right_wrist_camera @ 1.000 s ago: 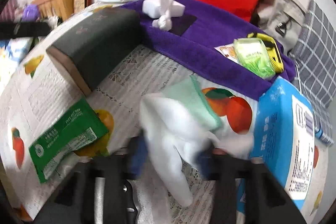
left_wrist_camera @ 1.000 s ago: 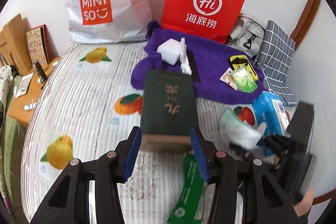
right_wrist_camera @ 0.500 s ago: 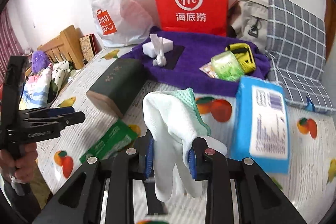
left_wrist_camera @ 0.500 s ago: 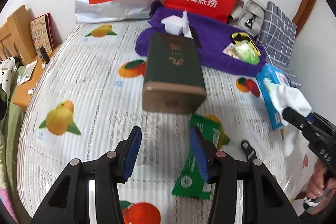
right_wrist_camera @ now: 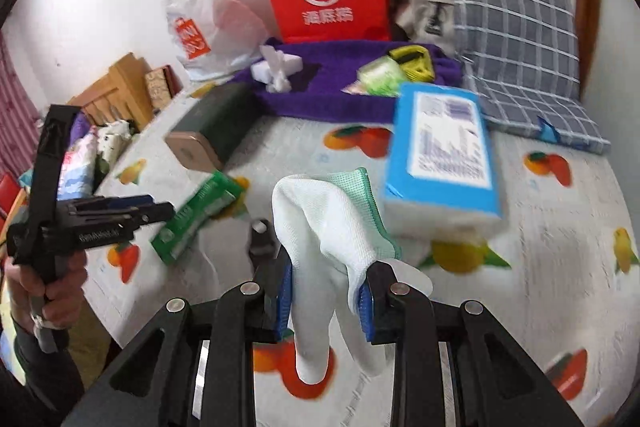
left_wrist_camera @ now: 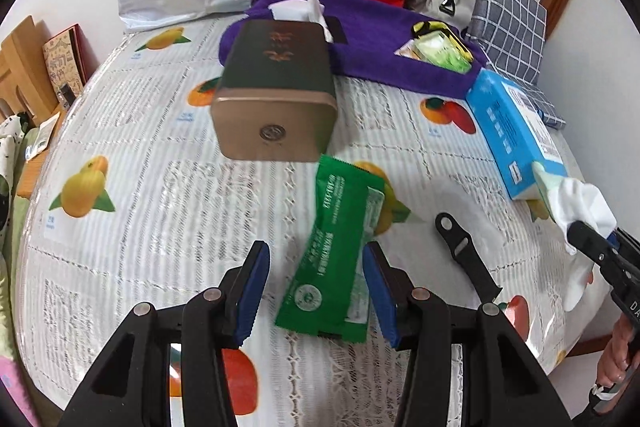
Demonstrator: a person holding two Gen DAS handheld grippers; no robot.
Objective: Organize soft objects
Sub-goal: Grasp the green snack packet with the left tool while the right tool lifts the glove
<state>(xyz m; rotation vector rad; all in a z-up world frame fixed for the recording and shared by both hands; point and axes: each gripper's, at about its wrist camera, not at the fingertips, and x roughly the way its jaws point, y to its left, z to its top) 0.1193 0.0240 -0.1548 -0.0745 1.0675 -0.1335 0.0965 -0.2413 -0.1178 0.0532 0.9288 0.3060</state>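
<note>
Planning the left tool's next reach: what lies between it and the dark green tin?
The green packet, flat on the fruit-print cover, seen in the left wrist view.

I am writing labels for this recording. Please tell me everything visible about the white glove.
The white glove looks like thin knitted fabric with a green cuff. It is clamped between the blue pads of the right gripper, cuff up, limp fingers hanging below the jaws, lifted clear of the fruit-print cover. Only the gripper touches it.
</note>
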